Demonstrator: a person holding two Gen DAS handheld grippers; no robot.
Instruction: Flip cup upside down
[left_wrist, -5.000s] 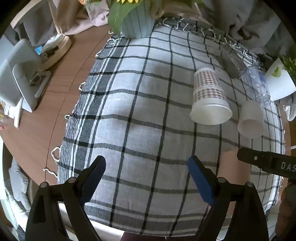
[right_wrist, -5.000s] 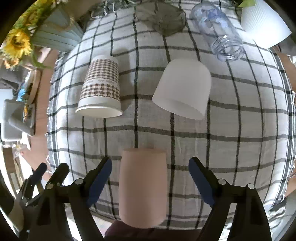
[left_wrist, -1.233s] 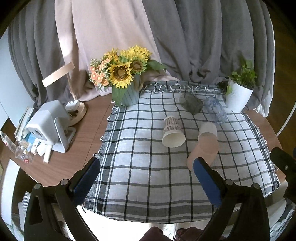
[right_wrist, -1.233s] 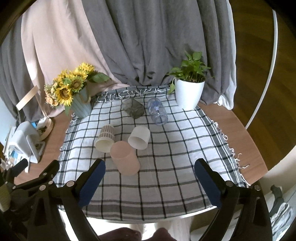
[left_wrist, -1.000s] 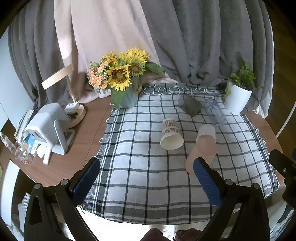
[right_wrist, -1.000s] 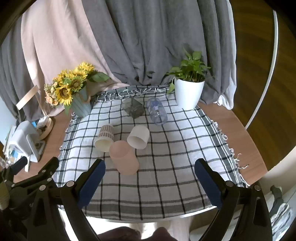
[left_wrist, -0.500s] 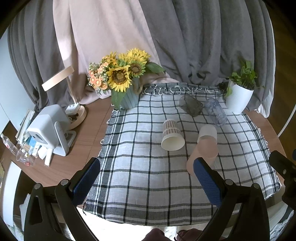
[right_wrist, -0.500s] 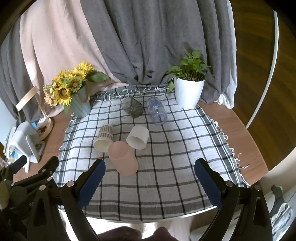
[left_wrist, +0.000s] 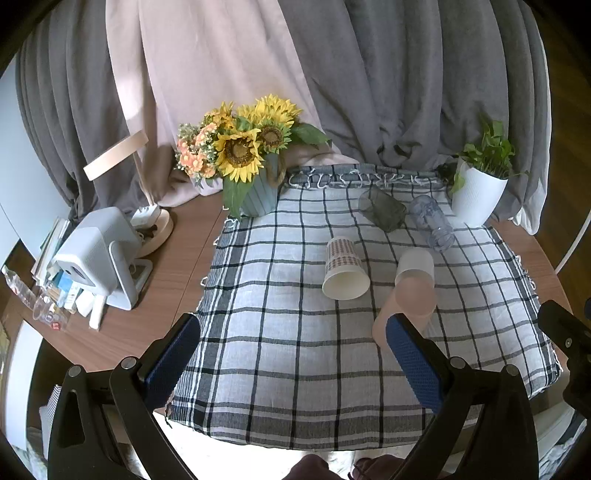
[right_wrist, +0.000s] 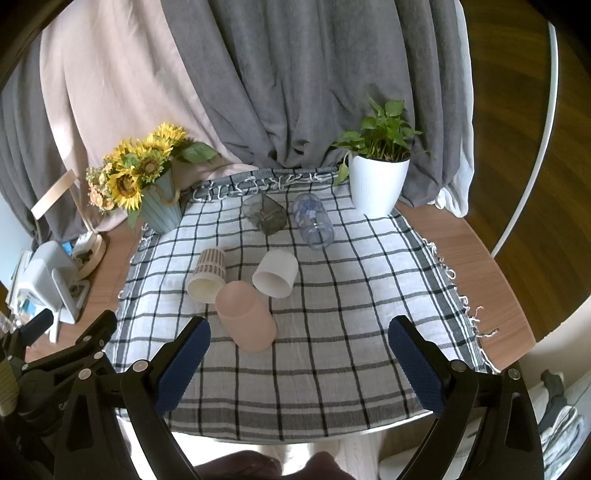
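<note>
A pink cup stands upside down on the checked cloth, also in the left wrist view. A white cup and a patterned paper cup lie on their sides just behind it. A clear glass and a clear plastic bottle lie farther back. My right gripper is open and empty, held back near the table's front edge. My left gripper is open and empty, also held back; its right finger overlaps the pink cup in view.
A sunflower vase stands at the cloth's back left corner and a white potted plant at the back right. A grey device and clutter sit on the wooden table to the left. Curtains hang behind.
Five seconds ago both grippers were low over the cloth, the right one around the pink cup. Both have since pulled back and up. Over the last second, almost nothing moved.
</note>
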